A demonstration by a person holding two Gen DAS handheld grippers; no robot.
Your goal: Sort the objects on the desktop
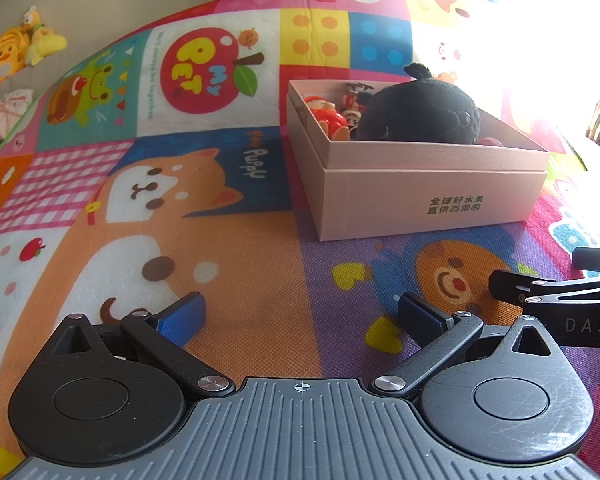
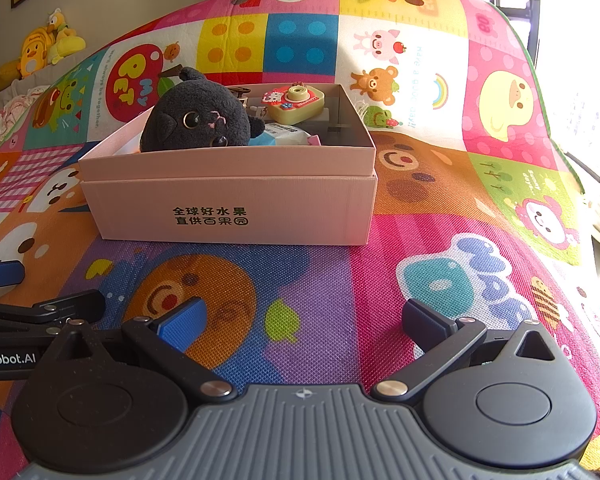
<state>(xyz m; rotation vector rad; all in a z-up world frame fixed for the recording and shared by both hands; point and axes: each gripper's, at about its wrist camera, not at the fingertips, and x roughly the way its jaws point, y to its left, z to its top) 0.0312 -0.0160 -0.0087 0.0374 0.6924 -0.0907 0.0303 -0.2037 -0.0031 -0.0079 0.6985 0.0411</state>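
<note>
A pink cardboard box (image 1: pixel 428 196) (image 2: pixel 236 200) sits on the colourful play mat. Inside it lie a black plush cat (image 1: pixel 420 112) (image 2: pixel 198 118), a red figure toy (image 1: pixel 326 114), a small yellow toy camera (image 2: pixel 298 104) and a white packet (image 2: pixel 288 134). My left gripper (image 1: pixel 300 316) is open over the mat, in front and left of the box, nothing between its blue pads. My right gripper (image 2: pixel 302 320) is open too, low over the mat in front of the box, holding nothing. Each gripper shows at the edge of the other's view.
The play mat (image 1: pixel 236 248) (image 2: pixel 440 208) covers the whole surface. Yellow plush toys (image 1: pixel 16 48) (image 2: pixel 48 44) and a pale cloth (image 1: pixel 2 118) lie beyond its far left edge. Bright window light washes out the right side.
</note>
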